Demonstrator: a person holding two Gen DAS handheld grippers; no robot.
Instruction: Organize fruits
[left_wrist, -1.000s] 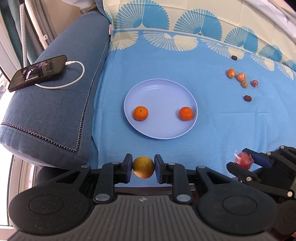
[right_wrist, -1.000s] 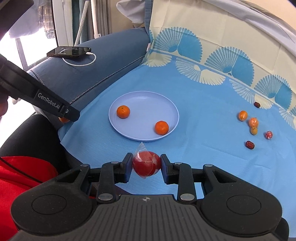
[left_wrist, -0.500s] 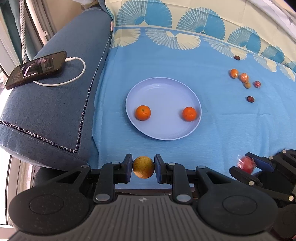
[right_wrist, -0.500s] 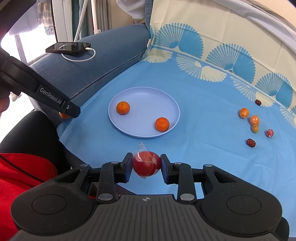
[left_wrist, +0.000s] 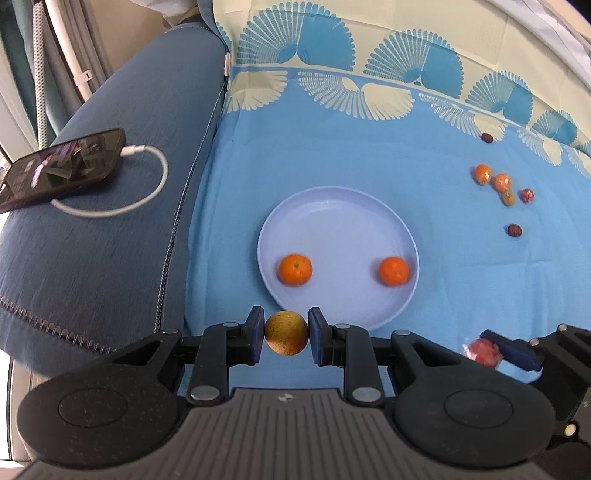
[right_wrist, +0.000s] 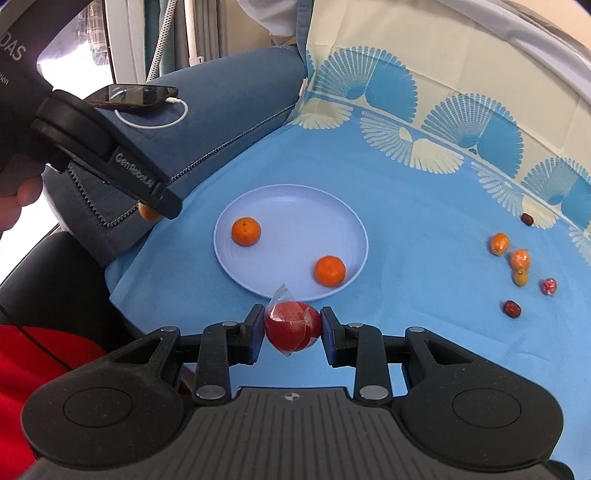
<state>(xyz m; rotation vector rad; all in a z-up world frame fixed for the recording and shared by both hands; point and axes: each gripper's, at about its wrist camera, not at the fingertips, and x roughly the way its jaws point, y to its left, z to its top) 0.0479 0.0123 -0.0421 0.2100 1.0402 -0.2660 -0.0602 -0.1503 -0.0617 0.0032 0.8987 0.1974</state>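
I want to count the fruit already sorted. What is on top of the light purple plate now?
Two oranges lie on the plate: one at its left side, one at its near right. The rest looks bare, but the wrapped red fruit in the right gripper covers part of the near rim.

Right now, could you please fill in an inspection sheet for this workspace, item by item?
Surface: blue patterned cloth, flat, no spills seen.
Job's things: pale blue plate holding two oranges; six small fruits loose on the cloth on the right.
Clutter: nothing seen on the cloth beyond the fruit.
Grippers: left gripper shut on a yellow-brown fruit; right gripper shut on a red fruit in clear wrap; both near the plate's close rim.
Cables: white charging cable looped beside a phone on the blue cushion.
Surroundings: curtain and window to the left.
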